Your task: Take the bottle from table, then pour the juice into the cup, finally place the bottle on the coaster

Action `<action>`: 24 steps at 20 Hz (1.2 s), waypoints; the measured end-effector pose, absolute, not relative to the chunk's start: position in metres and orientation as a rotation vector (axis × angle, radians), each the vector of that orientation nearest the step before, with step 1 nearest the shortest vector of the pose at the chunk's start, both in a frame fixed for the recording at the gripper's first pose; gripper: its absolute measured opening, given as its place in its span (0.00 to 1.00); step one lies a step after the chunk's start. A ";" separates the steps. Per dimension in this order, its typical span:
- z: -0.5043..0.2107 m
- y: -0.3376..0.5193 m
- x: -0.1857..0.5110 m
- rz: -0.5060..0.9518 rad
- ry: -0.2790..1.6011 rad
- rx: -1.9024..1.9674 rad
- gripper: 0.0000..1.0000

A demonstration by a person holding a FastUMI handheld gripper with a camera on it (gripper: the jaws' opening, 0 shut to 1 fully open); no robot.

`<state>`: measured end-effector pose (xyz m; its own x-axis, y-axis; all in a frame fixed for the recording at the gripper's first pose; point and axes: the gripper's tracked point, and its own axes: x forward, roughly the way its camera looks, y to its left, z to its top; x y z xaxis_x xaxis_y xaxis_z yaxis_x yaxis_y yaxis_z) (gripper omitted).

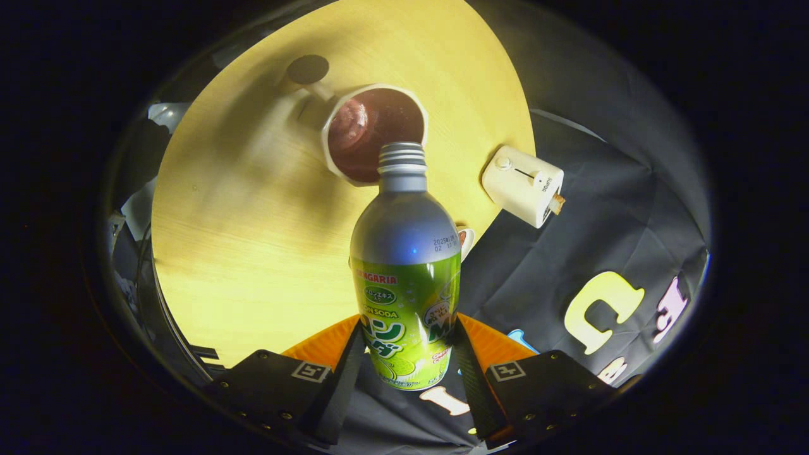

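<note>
My gripper (406, 357) is shut on a silver bottle (404, 272) with a green label, both fingers pressing its lower body. The bottle is tipped forward, and its open threaded neck (402, 158) points at the rim of a white cup (373, 133) just beyond it. The cup stands on the round wooden table (253, 240) and holds dark red liquid. Past the cup lies a small dark round coaster (308, 68) on the table.
A white boxy device (523, 184) with a knob sits near the table's edge, beside the bottle's shoulder. A small white object (466, 240) peeks out behind the bottle. Black cloth hangs beyond the table's edge.
</note>
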<state>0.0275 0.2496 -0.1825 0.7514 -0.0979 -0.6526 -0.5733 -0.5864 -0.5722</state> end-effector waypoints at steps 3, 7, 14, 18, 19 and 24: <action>-0.190 0.253 0.027 0.755 0.465 -2.042 0.76; -0.205 0.250 0.017 0.771 0.463 -1.904 0.77; -0.219 0.243 0.007 0.771 0.460 -1.628 0.77; -0.227 0.242 -0.002 0.770 0.472 -1.463 0.77; -0.228 0.241 -0.002 0.770 0.472 -1.431 0.77; -0.241 0.240 -0.014 0.774 0.542 -1.119 0.77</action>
